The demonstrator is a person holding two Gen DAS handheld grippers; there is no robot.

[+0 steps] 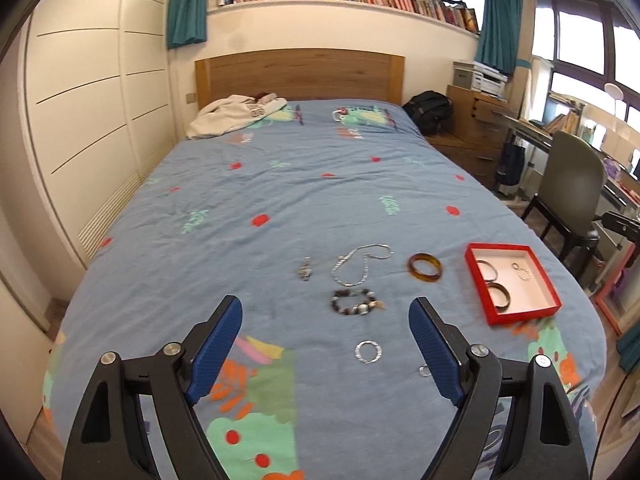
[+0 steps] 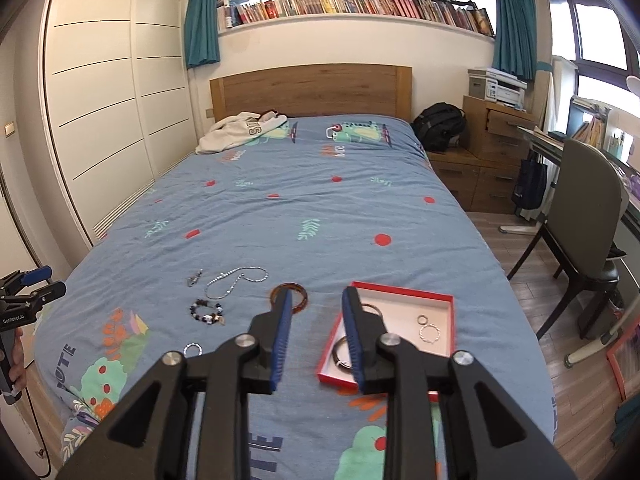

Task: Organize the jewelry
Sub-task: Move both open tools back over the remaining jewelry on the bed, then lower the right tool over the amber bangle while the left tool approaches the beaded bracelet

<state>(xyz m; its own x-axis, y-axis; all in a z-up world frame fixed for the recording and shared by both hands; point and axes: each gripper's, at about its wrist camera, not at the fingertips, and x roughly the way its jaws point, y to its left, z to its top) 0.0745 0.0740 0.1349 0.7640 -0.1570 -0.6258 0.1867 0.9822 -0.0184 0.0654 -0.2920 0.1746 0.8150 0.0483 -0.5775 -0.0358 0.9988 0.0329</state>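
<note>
Left tongs (image 1: pixel 326 322) wide, empty; right tongs (image 2: pixel 318 304) narrow, empty; hand (image 2: pixel 18 354) only in right view.

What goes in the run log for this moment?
left claw: open, empty | right claw: open, empty | red tray: bangles, rings inside | bed: chain, amber bangle, bead bracelet loose
</note>
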